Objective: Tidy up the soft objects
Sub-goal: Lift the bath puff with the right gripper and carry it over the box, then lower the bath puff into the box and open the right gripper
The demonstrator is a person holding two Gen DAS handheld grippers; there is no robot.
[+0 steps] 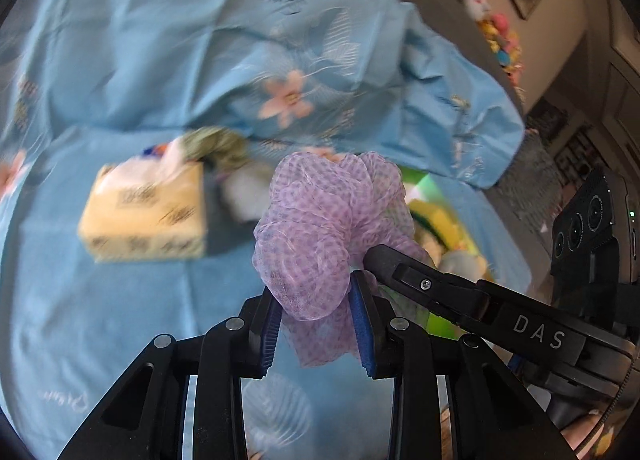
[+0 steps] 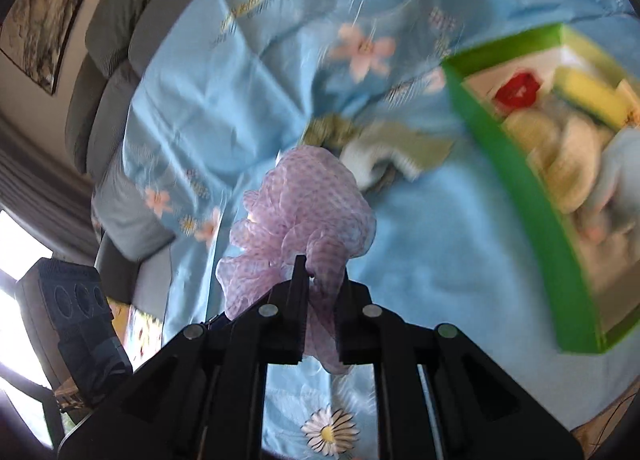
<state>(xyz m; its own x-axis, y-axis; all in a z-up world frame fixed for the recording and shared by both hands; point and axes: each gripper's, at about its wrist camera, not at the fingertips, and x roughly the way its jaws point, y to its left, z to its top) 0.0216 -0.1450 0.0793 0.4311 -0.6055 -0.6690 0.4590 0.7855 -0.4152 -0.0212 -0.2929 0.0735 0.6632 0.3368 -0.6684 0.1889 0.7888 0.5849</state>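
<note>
Both tongs, left gripper (image 1: 316,324) & right gripper (image 2: 322,324), pinch purple cloth (image 1: 320,228); keep grip tight, carry to green box (image 2: 516,196) at right.

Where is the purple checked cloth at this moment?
The purple checked cloth is bunched at centre of both wrist views, pinched by the left gripper and right gripper, above the blue sheet, left of the green box.

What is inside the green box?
In the green box: a yellow sponge, something red and pale cloths. Whatever lies beneath them is covered.
</note>
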